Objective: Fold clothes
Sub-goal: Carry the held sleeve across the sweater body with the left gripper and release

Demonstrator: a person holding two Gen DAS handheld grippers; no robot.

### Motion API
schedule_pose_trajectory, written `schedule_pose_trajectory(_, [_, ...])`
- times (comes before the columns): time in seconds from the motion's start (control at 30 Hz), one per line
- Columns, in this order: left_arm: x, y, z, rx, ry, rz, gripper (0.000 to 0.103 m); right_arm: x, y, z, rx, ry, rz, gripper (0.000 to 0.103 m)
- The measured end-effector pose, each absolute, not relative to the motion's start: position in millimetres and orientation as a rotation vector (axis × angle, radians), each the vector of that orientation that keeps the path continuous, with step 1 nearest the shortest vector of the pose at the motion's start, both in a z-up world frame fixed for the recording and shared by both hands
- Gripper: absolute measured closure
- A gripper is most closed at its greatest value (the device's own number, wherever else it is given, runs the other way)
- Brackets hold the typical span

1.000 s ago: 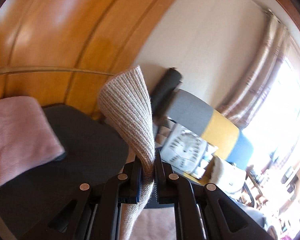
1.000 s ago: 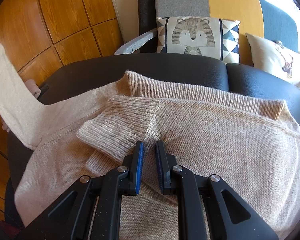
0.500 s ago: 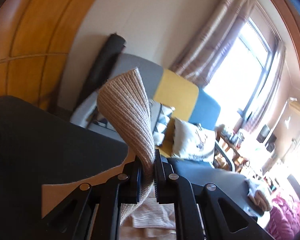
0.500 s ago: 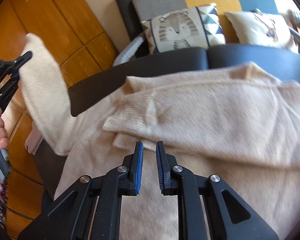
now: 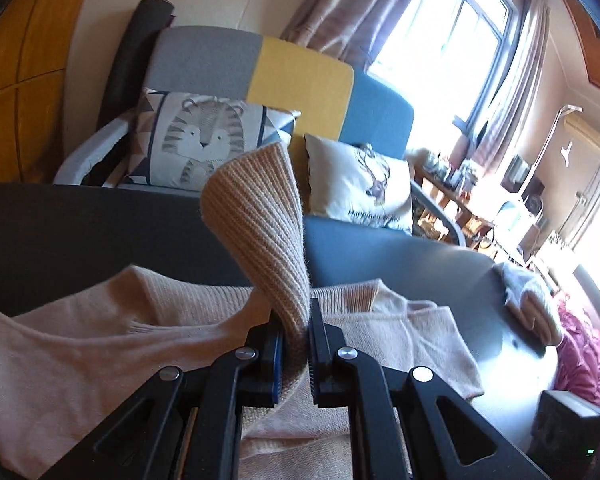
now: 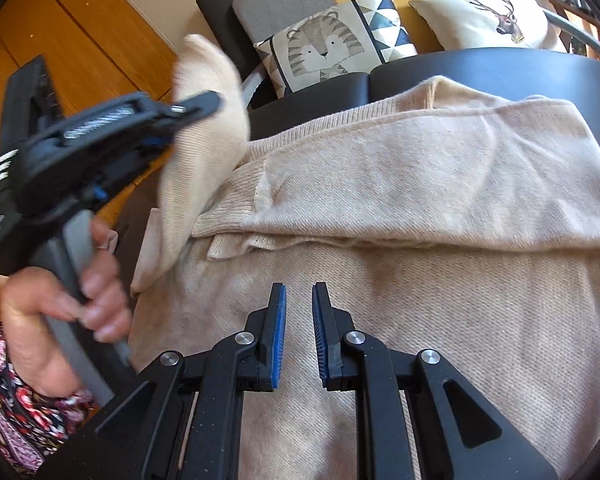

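A beige knit sweater (image 6: pixel 400 216) lies spread on a black table (image 6: pixel 500 66), one sleeve folded across its body. My left gripper (image 5: pixel 296 336) is shut on the ribbed cuff (image 5: pixel 260 224) of the other sleeve and holds it up over the sweater (image 5: pixel 100 340). In the right wrist view the left gripper (image 6: pixel 180 120) is at the left with the sleeve (image 6: pixel 204 128) hanging from it. My right gripper (image 6: pixel 299 320) hovers over the sweater's lower body, its jaws slightly apart and empty.
A sofa (image 5: pixel 300 80) with a tiger cushion (image 6: pixel 328 44) and a deer cushion (image 6: pixel 492 16) stands behind the table. Wooden wall panels (image 6: pixel 80 32) are at the left. A pale folded garment (image 5: pixel 528 300) and a pink one (image 5: pixel 588 360) lie at the table's right edge.
My left gripper has carried the sleeve cuff from the far left in over the sweater. My right gripper has pulled back toward the sweater's lower body, still empty.
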State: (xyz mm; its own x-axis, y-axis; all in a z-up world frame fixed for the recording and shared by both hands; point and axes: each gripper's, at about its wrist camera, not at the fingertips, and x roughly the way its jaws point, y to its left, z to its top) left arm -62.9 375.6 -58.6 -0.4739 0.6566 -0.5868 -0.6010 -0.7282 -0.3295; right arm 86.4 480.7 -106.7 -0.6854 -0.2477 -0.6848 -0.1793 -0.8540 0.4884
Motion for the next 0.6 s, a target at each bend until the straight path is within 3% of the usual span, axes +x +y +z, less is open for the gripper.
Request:
schedule_pose_trajectory(0.33, [-66,431,-85,-0.990,0.058,2.166,0.094,102,494,-108,1.236,-0.877,-2.755,0.089])
schedule_pose_trajectory(0.43, [-69,442,-101,-1.080,0.101,2.112,0.083,102,498,-110,1.245,-0.891,-2.761,0.089])
schedule_pose_trajectory(0.6, [-58,433,-108,-1.090,0.125,2.045,0.082,101,499,-109,1.233,-0.895,-2.765,0.089])
